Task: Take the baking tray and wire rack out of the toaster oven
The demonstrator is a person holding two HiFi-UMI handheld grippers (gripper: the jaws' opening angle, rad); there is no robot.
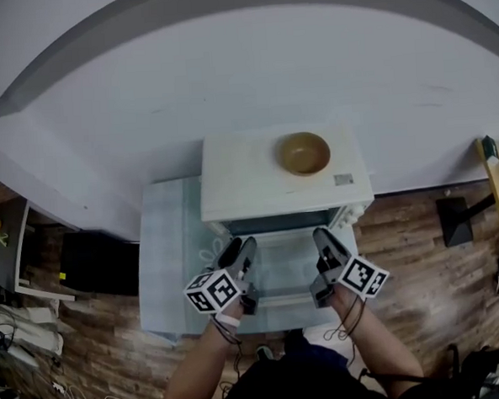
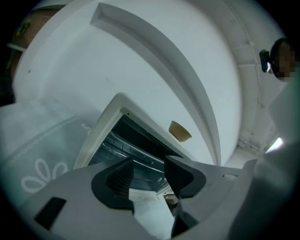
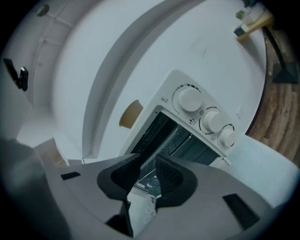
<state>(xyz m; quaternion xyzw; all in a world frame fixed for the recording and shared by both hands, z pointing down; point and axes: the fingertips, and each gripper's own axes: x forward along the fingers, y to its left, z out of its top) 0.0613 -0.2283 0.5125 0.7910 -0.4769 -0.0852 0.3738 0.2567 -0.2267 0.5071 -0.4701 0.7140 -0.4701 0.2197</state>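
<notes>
The jaws of the left gripper [image 1: 245, 247] are held wide apart, those of the right gripper [image 1: 323, 237] narrowly apart, nothing gripped, above the lowered door [image 1: 284, 266]; beyond, the wire rack [image 2: 123, 146] is seen inside the toaster oven [image 1: 249, 186], a bowl [image 1: 303, 152] set on top

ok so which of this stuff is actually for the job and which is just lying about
For the job: toaster oven, its wire rack, left tool, right tool; baking tray can't be made out.
Lying about: wooden bowl on the oven, tablecloth.
</notes>
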